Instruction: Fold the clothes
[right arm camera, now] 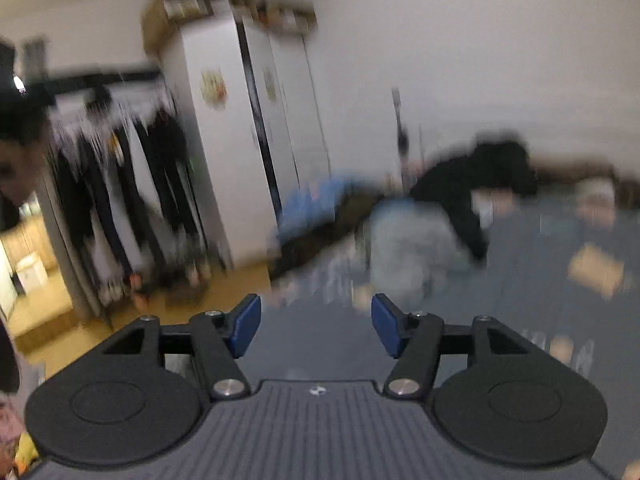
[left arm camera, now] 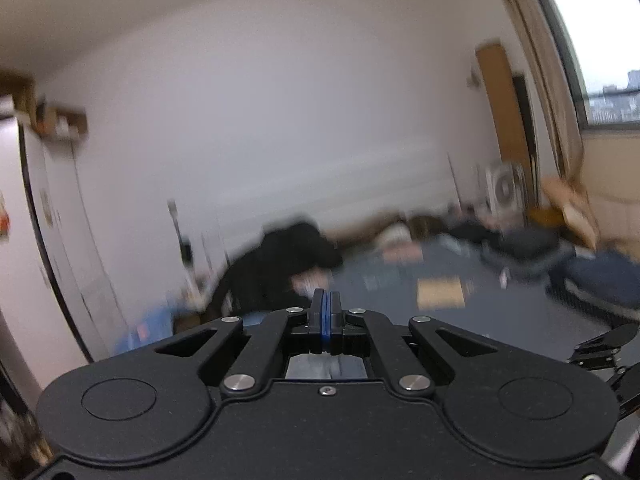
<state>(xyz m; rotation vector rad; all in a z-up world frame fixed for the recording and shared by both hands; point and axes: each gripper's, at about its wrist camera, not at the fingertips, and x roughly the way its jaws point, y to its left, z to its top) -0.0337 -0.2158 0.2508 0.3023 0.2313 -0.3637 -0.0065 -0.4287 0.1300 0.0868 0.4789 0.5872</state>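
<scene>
Left gripper point(left arm camera: 326, 312) fingers pressed together, holding nothing; right gripper point(right arm camera: 316, 324) fingers wide apart. Black garment point(right arm camera: 476, 184) lies blurred on bed point(right arm camera: 520, 300), well beyond both.

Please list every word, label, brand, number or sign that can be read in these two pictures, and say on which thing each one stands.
No text can be read in either view; both are blurred by motion.
Colourful stickers on the tall white wardrobe: blurred, no letters legible.
Pale marks on the dark blue-grey bed cover: may be print, unreadable.
Small silver mark on the grey ribbed gripper body: too small to read.
Cardboard boxes on top of the wardrobe: labels blurred.
</scene>
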